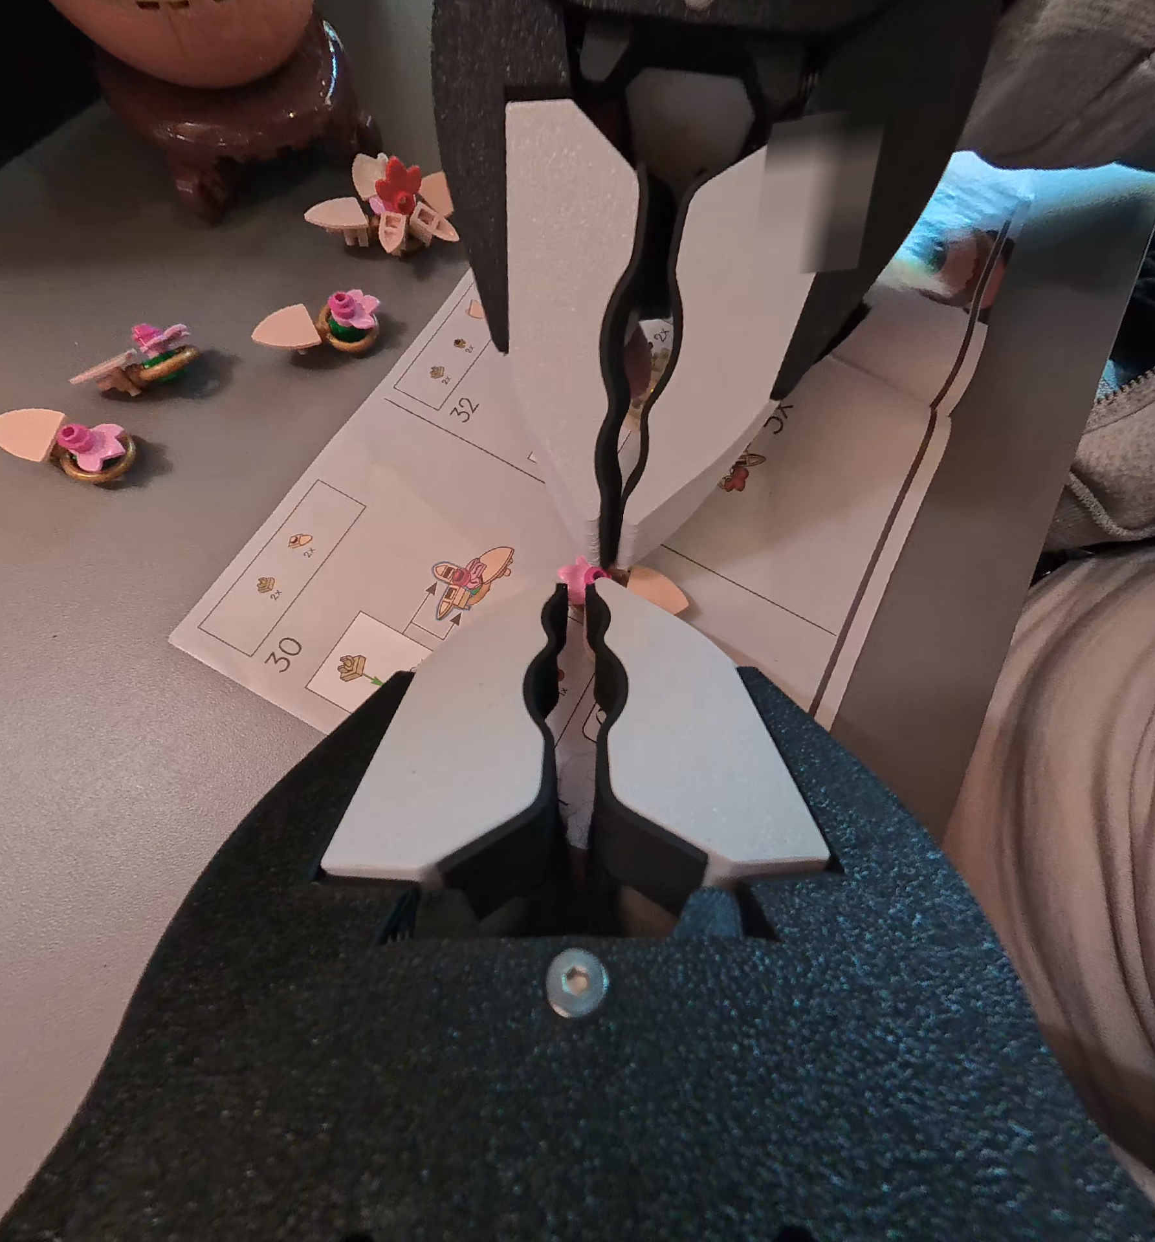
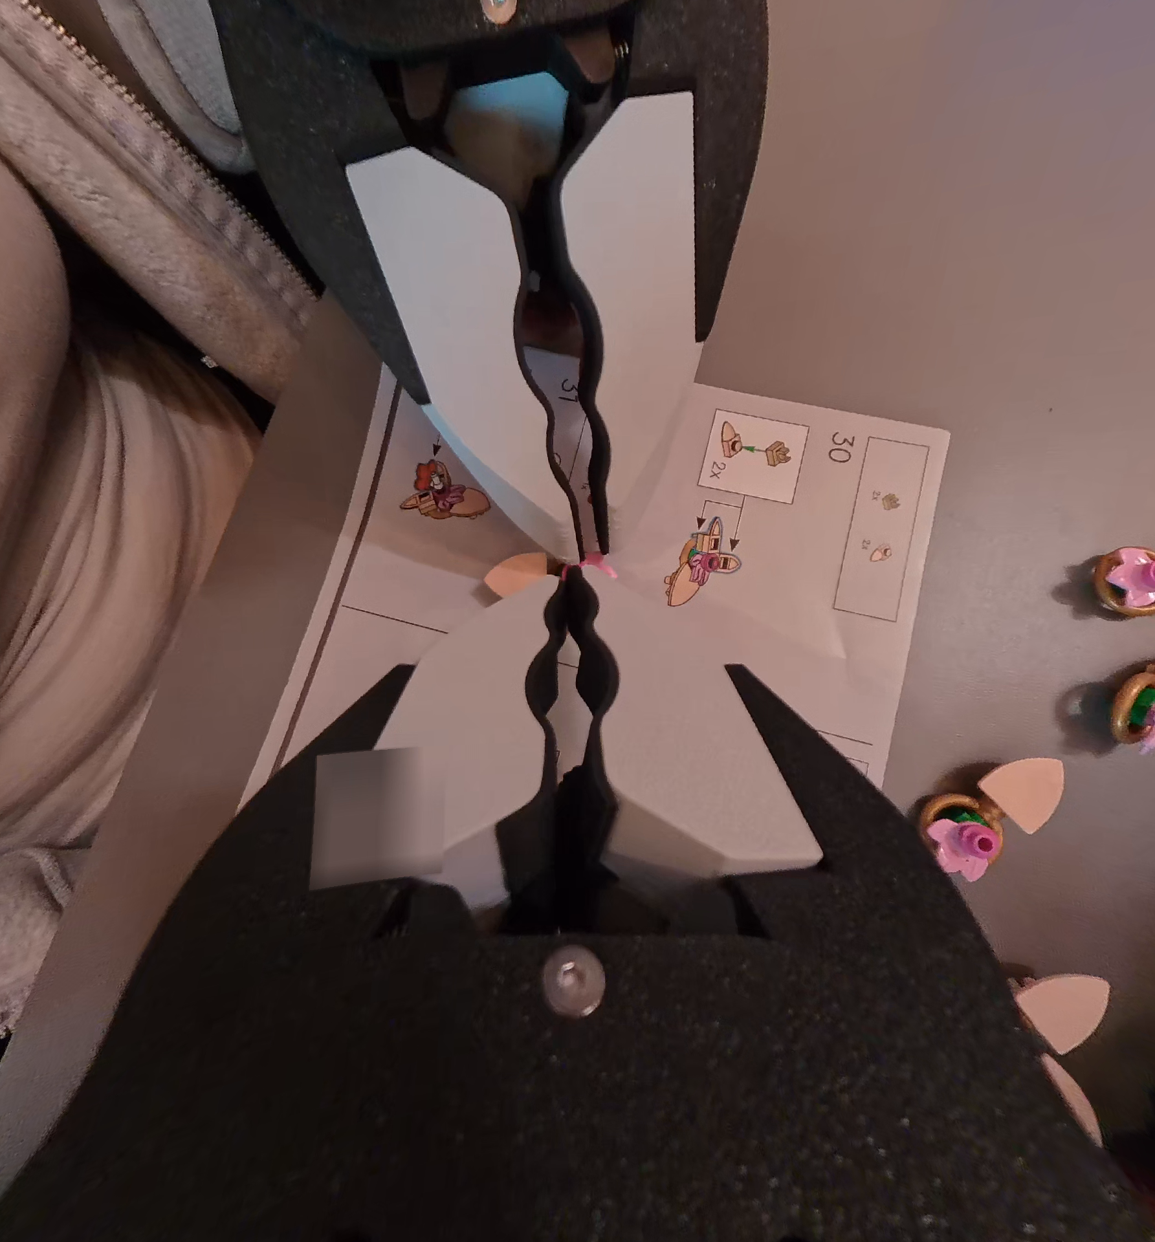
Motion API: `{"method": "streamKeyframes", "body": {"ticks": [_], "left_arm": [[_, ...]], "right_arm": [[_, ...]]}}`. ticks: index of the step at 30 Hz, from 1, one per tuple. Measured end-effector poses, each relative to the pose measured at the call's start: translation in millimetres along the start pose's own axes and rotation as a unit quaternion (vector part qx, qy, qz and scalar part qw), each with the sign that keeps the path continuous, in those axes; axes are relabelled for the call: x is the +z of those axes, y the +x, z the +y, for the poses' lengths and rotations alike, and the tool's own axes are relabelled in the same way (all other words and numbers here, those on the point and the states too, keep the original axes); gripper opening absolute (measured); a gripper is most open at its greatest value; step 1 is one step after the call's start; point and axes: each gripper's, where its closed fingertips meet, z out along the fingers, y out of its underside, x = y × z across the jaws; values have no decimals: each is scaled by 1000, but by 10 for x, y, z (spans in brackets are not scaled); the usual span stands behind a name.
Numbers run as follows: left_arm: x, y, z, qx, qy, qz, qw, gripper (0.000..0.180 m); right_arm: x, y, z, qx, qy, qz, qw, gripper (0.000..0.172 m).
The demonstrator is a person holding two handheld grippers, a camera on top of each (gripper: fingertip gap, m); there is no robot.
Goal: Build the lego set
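A small flower piece hangs between both grippers above an open instruction booklet (image 1: 332, 537). It has a pink flower (image 1: 578, 573) and a tan petal (image 1: 658, 586). My left gripper (image 1: 580, 595) is shut on the pink flower at its fingertips. My right gripper (image 1: 611, 544) comes from the opposite side, shut on the same piece at the brown base next to the petal. In the right wrist view my right gripper (image 2: 569, 588) pinches the piece's pink edge. The left gripper (image 2: 591, 548) meets it tip to tip, with the pink flower (image 2: 601, 563) and the petal (image 2: 514, 571) beside them.
Several small flower pieces with gold rings lie on the grey table (image 1: 349, 319) (image 1: 144, 356) (image 1: 84, 447). A cluster with a red flower (image 1: 393, 198) lies by a dark brown stand (image 1: 245, 121). A person's torso (image 1: 1065, 806) is close at the table edge. Only a small space, under 4 cm, lies between the two pairs of fingers.
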Motion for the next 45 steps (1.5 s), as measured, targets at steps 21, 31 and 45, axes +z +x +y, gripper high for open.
{"method": "streamKeyframes", "body": {"ticks": [21,31,45], "left_arm": [[-1,8,1,3,-7,-3,1000,4],[1,9,-5,5,-12,-3,1000,4],[-112,-46,-84,-10,13,-16,1000,9]], "right_arm": [[9,-8,13,45,29,-26,998,0],[20,-20,18,42,26,-14,999,0],[-1011,-180,-680,-24,284,60,957,0]]}}
